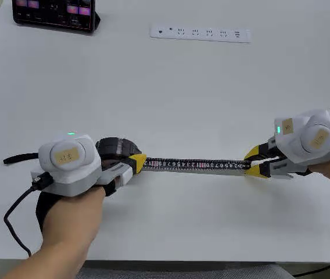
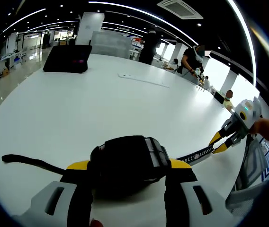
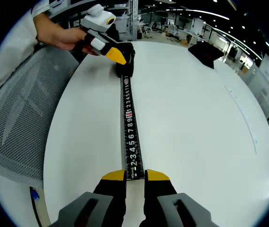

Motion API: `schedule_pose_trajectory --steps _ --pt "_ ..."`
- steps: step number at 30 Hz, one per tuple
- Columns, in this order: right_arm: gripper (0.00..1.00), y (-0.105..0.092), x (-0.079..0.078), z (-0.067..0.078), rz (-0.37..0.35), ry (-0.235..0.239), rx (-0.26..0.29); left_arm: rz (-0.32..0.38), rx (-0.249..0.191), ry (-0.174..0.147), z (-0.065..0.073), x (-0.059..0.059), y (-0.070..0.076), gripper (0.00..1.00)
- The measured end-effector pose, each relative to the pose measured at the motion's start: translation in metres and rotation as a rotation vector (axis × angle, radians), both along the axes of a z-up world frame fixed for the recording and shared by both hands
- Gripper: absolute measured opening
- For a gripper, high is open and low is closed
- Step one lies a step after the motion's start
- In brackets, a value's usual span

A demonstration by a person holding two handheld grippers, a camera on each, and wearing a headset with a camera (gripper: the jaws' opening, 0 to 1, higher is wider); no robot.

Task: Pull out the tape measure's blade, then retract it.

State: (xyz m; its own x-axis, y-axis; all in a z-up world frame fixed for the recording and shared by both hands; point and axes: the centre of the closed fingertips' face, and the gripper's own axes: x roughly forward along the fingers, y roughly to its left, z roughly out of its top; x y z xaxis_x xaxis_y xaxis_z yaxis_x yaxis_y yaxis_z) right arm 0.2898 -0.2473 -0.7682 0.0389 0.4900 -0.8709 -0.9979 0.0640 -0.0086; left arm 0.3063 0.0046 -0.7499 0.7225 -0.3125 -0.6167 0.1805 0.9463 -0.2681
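The table (image 1: 171, 93) is plain white, and so is the power strip (image 1: 200, 32) lying on it. The tape measure's case (image 1: 117, 150) is black with a black strap (image 1: 20, 158). Its blade (image 1: 194, 165) is black, printed with white numerals and tick marks and a few red marks. The left gripper (image 2: 127, 166) and the right gripper (image 1: 253, 163) each have a white shell, black jaws tipped in yellow, a tan label (image 1: 67, 155) and a small green light (image 1: 71, 133). The cable (image 1: 14, 215) is black. The device (image 1: 54, 13) at the far edge is black with pink and purple tiles on its screen. The chair (image 3: 21, 123) is grey mesh.
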Motion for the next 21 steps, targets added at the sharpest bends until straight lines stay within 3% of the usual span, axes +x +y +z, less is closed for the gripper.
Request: schedule_pose_trajectory --steps 21 --pt "0.1 0.032 0.003 0.002 0.003 0.02 0.042 0.011 -0.036 -0.001 0.001 -0.001 0.0 0.57"
